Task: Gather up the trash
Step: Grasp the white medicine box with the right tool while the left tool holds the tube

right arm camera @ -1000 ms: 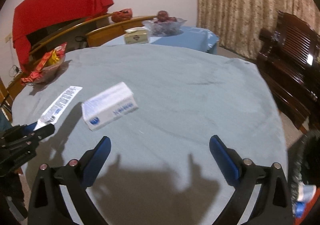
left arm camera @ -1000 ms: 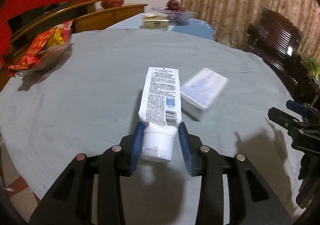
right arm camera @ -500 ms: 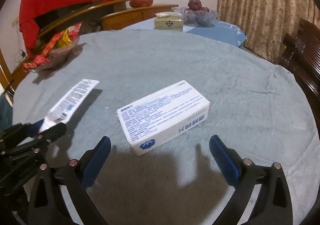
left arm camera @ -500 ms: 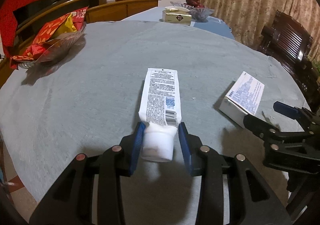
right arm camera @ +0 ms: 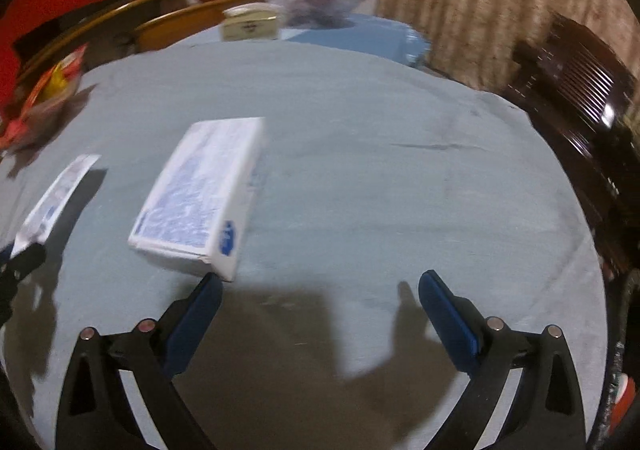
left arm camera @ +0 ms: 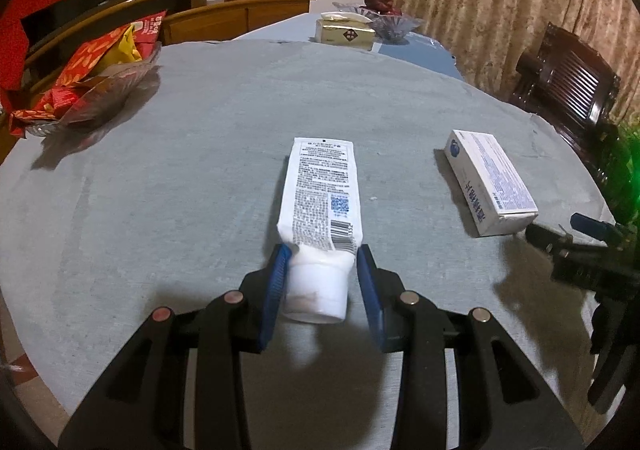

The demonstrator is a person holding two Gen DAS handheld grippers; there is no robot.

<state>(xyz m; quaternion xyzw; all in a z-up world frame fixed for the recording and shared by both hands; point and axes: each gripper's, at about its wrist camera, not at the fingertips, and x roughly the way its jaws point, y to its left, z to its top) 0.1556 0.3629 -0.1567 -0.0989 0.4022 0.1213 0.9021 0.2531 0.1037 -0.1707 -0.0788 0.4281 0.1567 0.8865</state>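
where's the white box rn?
The white box lies on the table, right of the tube in the left gripper; in the right wrist view, just off the open right gripper.

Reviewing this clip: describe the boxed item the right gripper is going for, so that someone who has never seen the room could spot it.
Start at the round table under the grey-blue cloth. Right of its middle lies a flat white carton with blue print, just ahead of the open right gripper. Unlike the white tube clamped in the left gripper, it is rectangular, with a blue emblem on its end.

A snack bowl, tissue box and fruit dish sit far back.
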